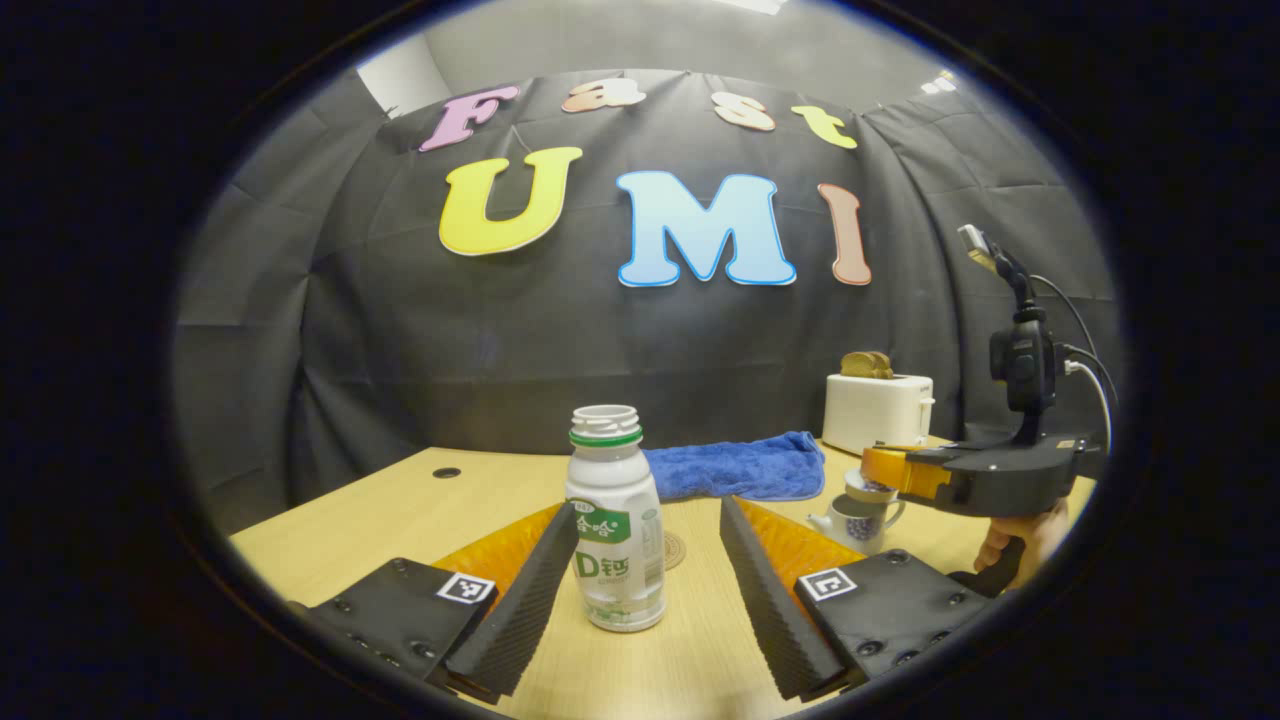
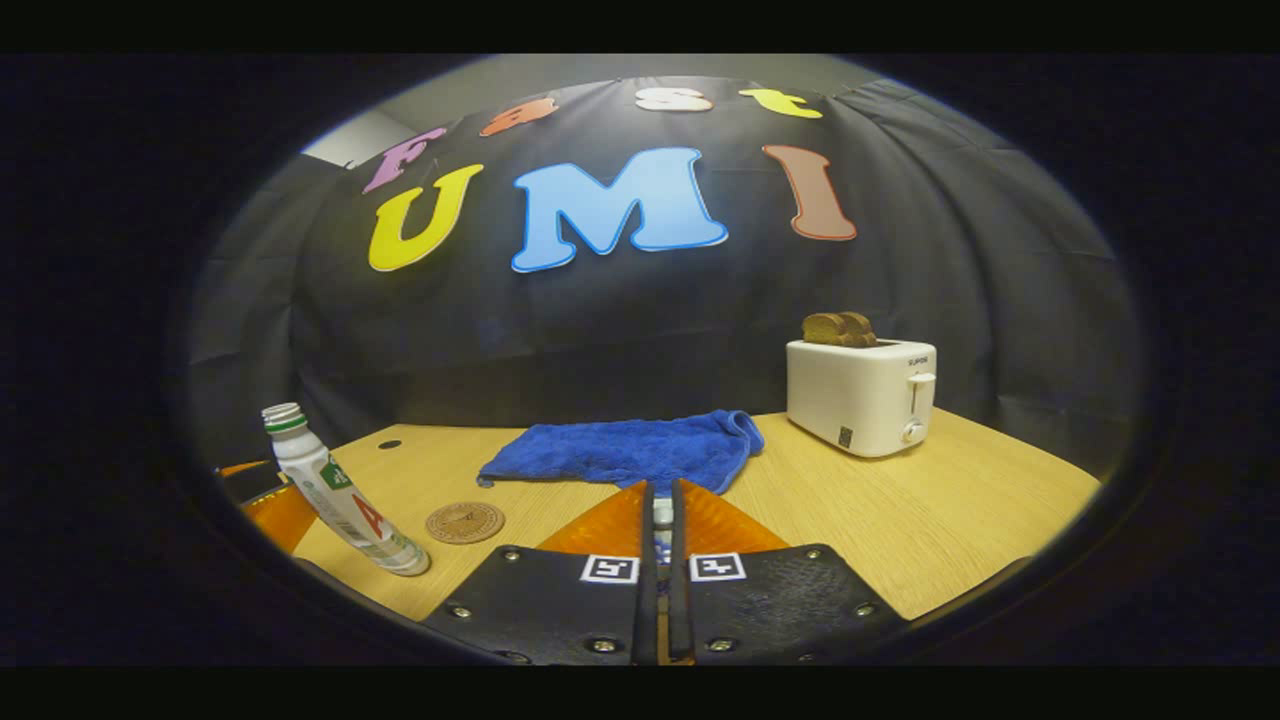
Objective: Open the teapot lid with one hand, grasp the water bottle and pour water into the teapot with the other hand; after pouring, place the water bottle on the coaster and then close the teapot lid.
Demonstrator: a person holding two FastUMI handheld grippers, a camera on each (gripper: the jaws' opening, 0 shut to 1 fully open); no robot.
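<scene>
The uncapped white water bottle (image 1: 615,520), green-ringed at its neck, is standing upright on the wooden table in the left gripper view. At its 2 o'clock, the round brown coaster (image 1: 673,550) is lying flat. At 3 o'clock the small white teapot (image 1: 862,517) is sitting, its lid (image 1: 868,486) seemingly raised.

Black cloth wall (image 2: 960,300) drapes behind a light wooden table (image 2: 980,500); a grey ceiling (image 1: 620,40) shows above it.

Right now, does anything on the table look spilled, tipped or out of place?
Nothing stands out. The bottle stands upright and uncapped between the open left gripper fingers, with no spill on the table. The towel just lies rumpled.
</scene>
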